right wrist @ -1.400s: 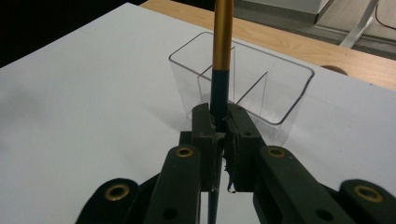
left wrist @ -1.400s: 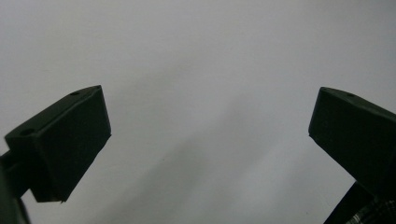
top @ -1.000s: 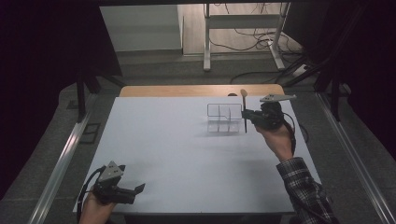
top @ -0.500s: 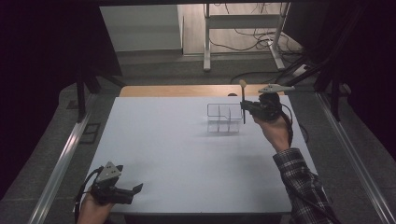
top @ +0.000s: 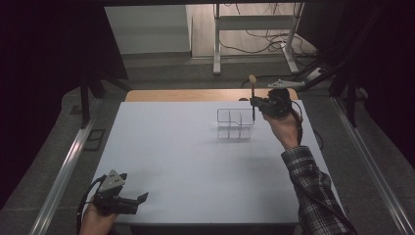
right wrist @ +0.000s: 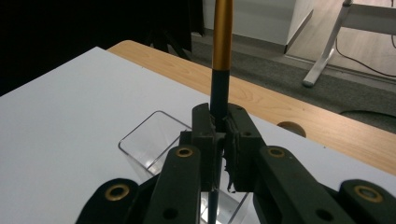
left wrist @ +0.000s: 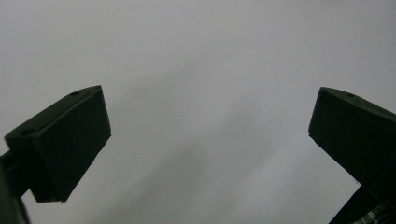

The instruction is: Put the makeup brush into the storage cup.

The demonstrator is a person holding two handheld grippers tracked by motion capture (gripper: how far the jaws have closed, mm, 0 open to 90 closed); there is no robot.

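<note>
Brush (top: 253, 98): thin dark handle with a gold ferrule and a pale tip at the top, held upright near the table's far right corner. It stands just at the right side of the clear organizer (top: 235, 123); its lower end hangs at the organizer's right rim, and whether it touches the rim or dips inside cannot be told. In the right gripper view the brush (right wrist: 220, 70) rises straight up out of the jaws, gold section above, dark section below, with the organizer (right wrist: 154, 135) directly under and ahead of the jaws.

Right gripper (top: 259, 104): jaws clamped tight on the brush's dark handle, pads pressing from both sides. Against the frame a second ago, the gripper and brush have shifted toward the far edge of the table and slightly upward; the brush has kept its upright pose. The grip looks unchanged.

Organizer: transparent, several compartments, standing on the white table (top: 186, 161) in its far right quarter, same spot as before.

Left gripper (top: 139, 199): at the near left corner of the table, held in the left hand (top: 95, 218), jaws standing wide apart with nothing between them. Left gripper view confirms: two black jaws far apart over bare white tabletop (left wrist: 210, 93). Position the same as a second ago.
</note>
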